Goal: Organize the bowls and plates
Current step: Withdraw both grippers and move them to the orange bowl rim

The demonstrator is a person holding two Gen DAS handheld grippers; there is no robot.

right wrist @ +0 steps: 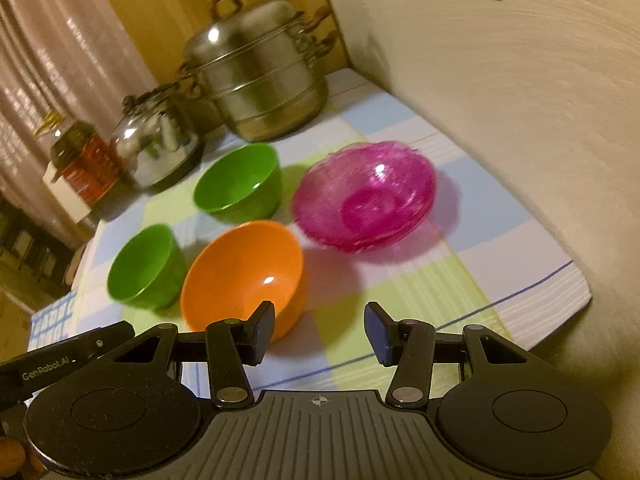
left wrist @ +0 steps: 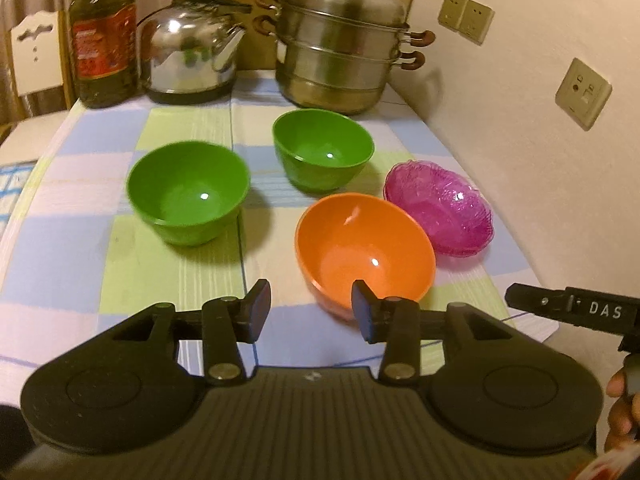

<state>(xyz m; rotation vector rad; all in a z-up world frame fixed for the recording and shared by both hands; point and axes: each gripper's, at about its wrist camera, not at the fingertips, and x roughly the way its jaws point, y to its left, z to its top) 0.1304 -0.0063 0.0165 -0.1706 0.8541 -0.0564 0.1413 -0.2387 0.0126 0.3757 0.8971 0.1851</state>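
You are at the start: both claws empty, no bowl picked up yet.

Your left claw [left wrist: 311, 312] hangs wide open over the near worktop [left wrist: 80, 264], the orange bowl [left wrist: 364, 248] just beyond its right finger; your right claw [right wrist: 319, 334] is also wide, that bowl just past its left finger. Two green bowls [left wrist: 188, 192] [left wrist: 323, 150] sit apart farther left; the pink dishes [left wrist: 439, 208], seemingly stacked already, lie right. Next, I judge, you close on one bowl's rim and nest it.
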